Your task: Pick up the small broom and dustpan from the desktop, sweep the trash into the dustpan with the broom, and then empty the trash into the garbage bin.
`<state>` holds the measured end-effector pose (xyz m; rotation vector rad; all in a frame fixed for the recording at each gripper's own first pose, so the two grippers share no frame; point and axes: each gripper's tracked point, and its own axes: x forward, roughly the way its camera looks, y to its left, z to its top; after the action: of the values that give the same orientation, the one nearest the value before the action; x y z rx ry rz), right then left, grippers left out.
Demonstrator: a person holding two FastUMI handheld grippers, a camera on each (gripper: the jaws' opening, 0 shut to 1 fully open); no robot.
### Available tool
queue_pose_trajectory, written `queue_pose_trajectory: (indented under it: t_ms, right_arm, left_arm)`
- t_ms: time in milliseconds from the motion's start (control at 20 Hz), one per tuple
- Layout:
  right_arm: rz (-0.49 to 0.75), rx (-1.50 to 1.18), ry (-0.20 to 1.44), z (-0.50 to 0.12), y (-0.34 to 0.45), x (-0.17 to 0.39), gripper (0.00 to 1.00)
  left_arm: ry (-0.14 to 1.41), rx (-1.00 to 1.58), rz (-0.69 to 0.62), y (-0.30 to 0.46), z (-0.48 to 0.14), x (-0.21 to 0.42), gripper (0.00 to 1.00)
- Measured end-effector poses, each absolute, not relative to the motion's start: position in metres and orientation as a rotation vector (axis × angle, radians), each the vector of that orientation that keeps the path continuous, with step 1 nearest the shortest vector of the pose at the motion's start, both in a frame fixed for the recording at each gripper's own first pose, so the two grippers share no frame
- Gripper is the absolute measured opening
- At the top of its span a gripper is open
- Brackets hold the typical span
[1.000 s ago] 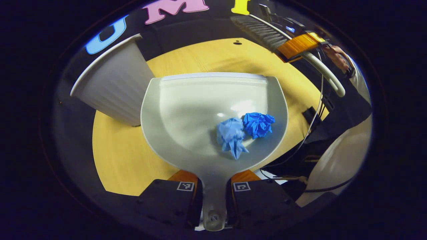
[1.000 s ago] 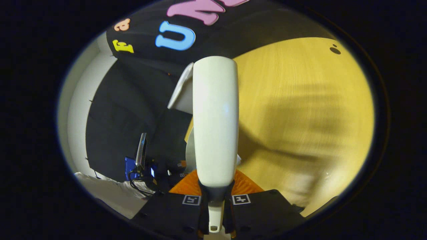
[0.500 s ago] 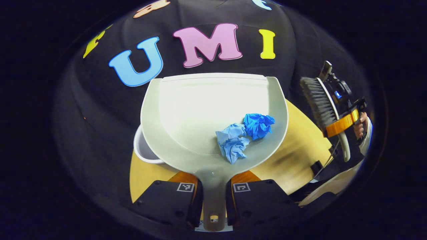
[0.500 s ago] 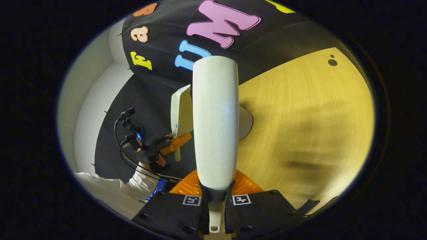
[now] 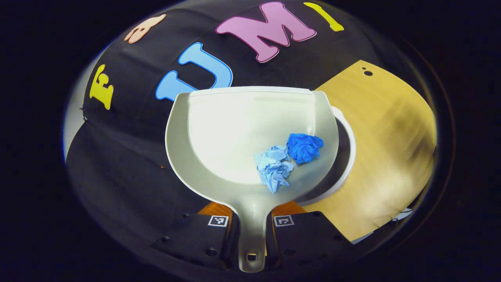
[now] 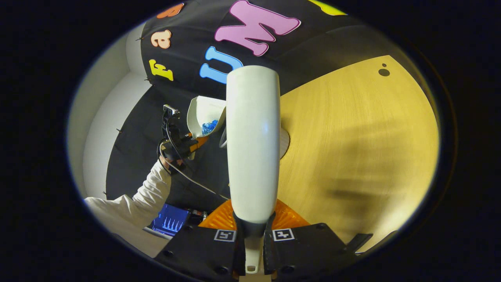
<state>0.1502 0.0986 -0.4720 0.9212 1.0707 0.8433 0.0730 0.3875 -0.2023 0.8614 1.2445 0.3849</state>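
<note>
my left gripper (image 5: 250, 225): dark housing, screws, square coded tags | my right gripper (image 6: 253, 234): same tags, ribbed orange parts | my sleeve (image 6: 135, 203): white, long | black cable (image 6: 184, 174) at my far hand

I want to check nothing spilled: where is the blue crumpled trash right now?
In the left gripper view, both blue wads lie inside the dustpan, right of its middle near the handle end, with the garbage bin's rim just beyond the pan's right edge.
</note>
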Motion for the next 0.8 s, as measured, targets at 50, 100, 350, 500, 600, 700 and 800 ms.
queue_pose_trajectory:
  t_ms: [50, 100, 350, 500, 600, 700, 800]
  right_arm:
    - [0.835, 0.919, 1.074, -0.474, 0.097, 0.152, 0.19]
    - [0.831, 0.919, 1.076, -0.474, 0.096, 0.151, 0.19]
    - [0.814, 0.944, 1.089, -0.480, 0.091, 0.151, 0.19]
    - [0.803, 0.933, 1.099, -0.486, 0.089, 0.150, 0.19]
    - [0.808, 0.931, 1.104, -0.485, 0.089, 0.150, 0.19]
    - [0.808, 0.929, 1.106, -0.487, 0.089, 0.151, 0.19]
    - [0.804, 0.924, 1.113, -0.489, 0.090, 0.150, 0.19]
  left_arm:
    - [1.265, 0.926, 0.389, 0.395, -0.199, 0.069, 0.25]
    - [1.280, 0.996, 0.394, 0.400, -0.198, 0.066, 0.26]
    - [1.299, 1.414, 0.379, 0.425, -0.176, 0.064, 0.26]
    - [1.309, 1.537, 0.345, 0.441, -0.170, 0.060, 0.25]
    - [1.321, 1.591, 0.314, 0.442, -0.165, 0.062, 0.25]
    - [1.305, 1.717, 0.290, 0.442, -0.161, 0.066, 0.26]
    - [1.282, 1.818, 0.271, 0.445, -0.156, 0.067, 0.26]
